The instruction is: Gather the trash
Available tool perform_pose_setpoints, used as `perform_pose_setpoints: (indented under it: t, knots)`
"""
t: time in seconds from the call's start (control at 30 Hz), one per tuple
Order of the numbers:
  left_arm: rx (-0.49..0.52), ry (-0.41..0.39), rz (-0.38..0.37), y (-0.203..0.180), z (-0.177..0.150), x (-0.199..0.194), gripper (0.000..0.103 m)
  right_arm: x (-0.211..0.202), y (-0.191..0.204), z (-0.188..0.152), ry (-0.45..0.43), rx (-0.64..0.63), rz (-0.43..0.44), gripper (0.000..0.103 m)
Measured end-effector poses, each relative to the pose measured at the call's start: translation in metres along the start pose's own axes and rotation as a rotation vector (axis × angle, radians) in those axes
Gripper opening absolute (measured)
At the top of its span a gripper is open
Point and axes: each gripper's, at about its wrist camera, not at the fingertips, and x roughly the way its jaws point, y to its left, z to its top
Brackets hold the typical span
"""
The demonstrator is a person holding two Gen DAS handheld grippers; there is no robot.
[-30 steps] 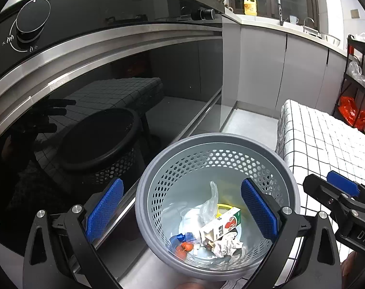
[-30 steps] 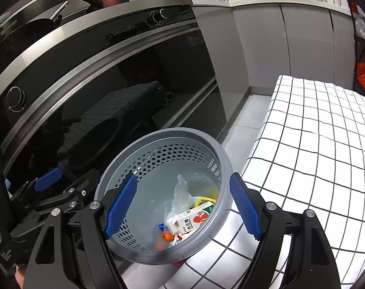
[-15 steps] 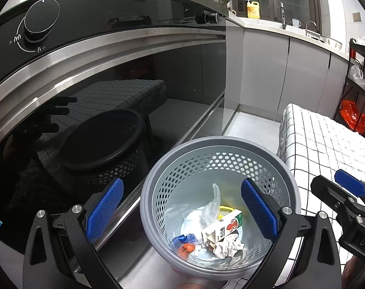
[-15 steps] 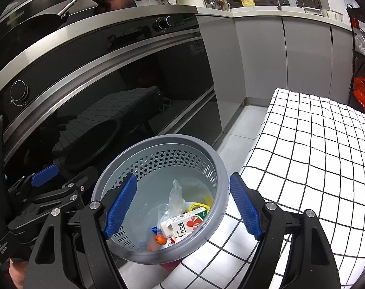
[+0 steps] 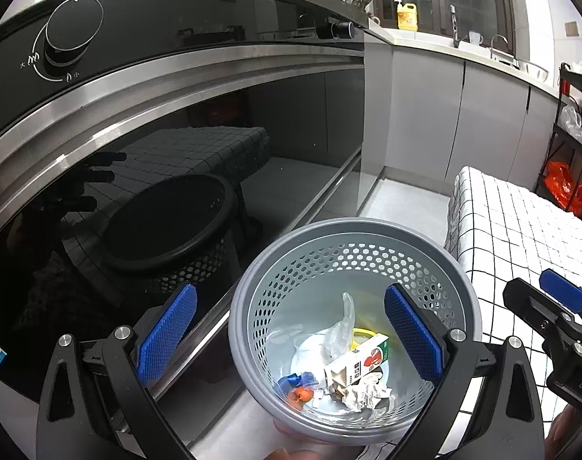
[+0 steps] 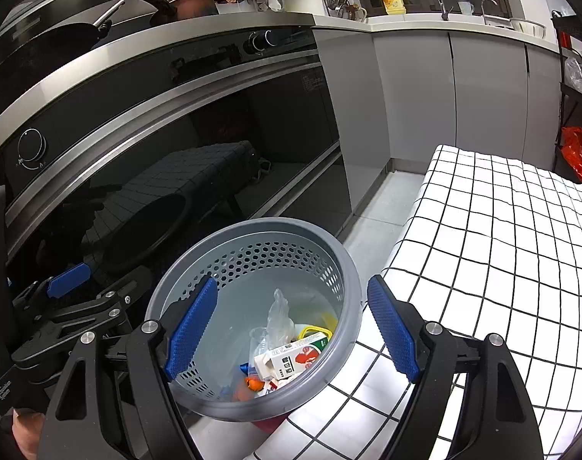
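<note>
Blue-padded jaws gape over grey basket (image 5: 459,280).

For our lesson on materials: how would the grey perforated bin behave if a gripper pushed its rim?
The grey perforated bin looks like thin plastic, so its wall would probably flex. It holds only light scraps such as the small carton, so it would likely slide or tip easily. Round, it might roll if toppled.
</note>
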Motion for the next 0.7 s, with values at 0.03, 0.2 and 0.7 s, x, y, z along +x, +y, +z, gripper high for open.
perform_pose_setpoints:
  t: [0.03, 0.2, 0.7]
  knots:
    - [0.001, 0.000, 0.002, -0.0004, -0.0003, -0.0004, 0.096, 0.0001, 0.0004, 0.0003, 0.000, -0.001, 0.000, 0.077]
    - [0.001, 0.004, 0.009, -0.0009, -0.0001, 0.0007, 0.096, 0.0001, 0.0029, 0.0007, -0.004, -0.007, -0.004, 0.077]
    - [-0.003, 0.009, 0.012, 0.0016, 0.0005, 0.0020, 0.096, 0.0031, 0.0039, 0.0011, 0.000, -0.005, -0.006, 0.077]
